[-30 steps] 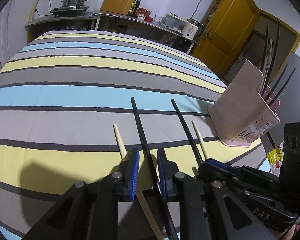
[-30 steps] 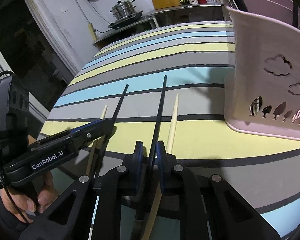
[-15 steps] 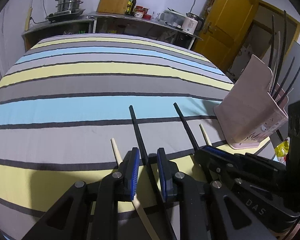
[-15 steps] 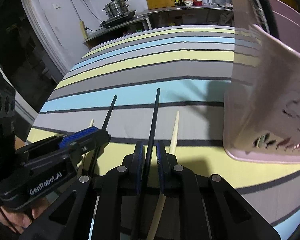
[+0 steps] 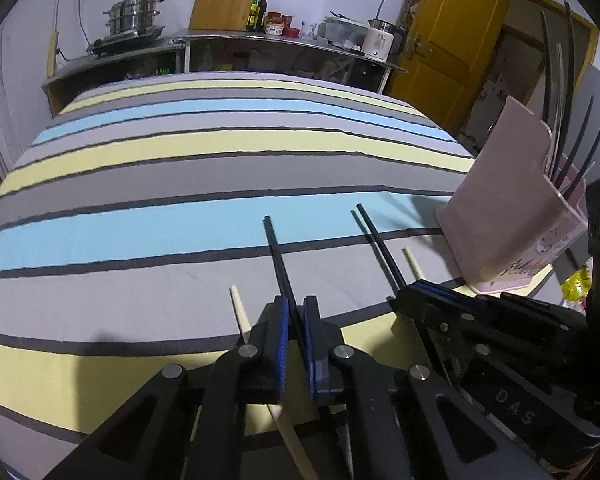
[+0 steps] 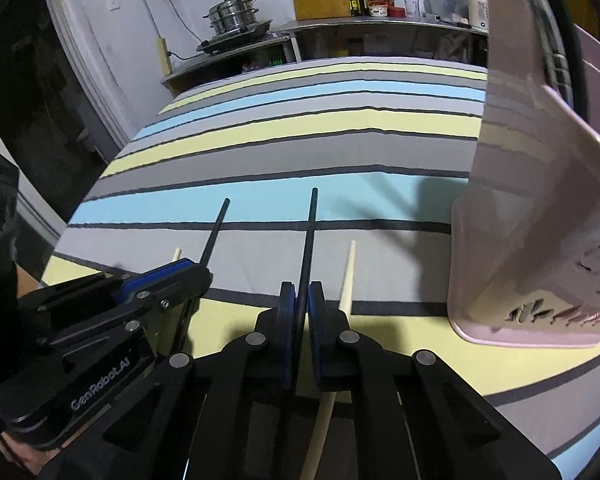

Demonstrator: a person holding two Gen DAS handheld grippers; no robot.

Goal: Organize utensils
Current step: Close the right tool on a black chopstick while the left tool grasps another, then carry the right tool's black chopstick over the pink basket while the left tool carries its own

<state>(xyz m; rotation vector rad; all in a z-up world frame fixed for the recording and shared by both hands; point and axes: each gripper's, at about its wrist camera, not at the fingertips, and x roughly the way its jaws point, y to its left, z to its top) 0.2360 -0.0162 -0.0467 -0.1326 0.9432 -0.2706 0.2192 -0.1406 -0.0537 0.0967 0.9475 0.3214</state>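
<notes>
My left gripper is shut on a black chopstick and holds it just above the striped cloth. My right gripper is shut on a second black chopstick, also lifted; it shows in the left wrist view. A pale wooden chopstick lies on the cloth left of the left gripper. Another wooden chopstick lies right of the right gripper. A pink utensil holder stands at the right with several dark chopsticks in it; it is close on the right in the right wrist view.
The striped tablecloth covers the table. A steel counter with a steamer pot, cutting board, bottles and a kettle stands behind the far edge. A yellow door is at the back right.
Both grippers have closed on their black chopsticks and lifted them a little off the cloth. Both cameras have drawn back and up. The wooden chopsticks have stayed on the cloth.
</notes>
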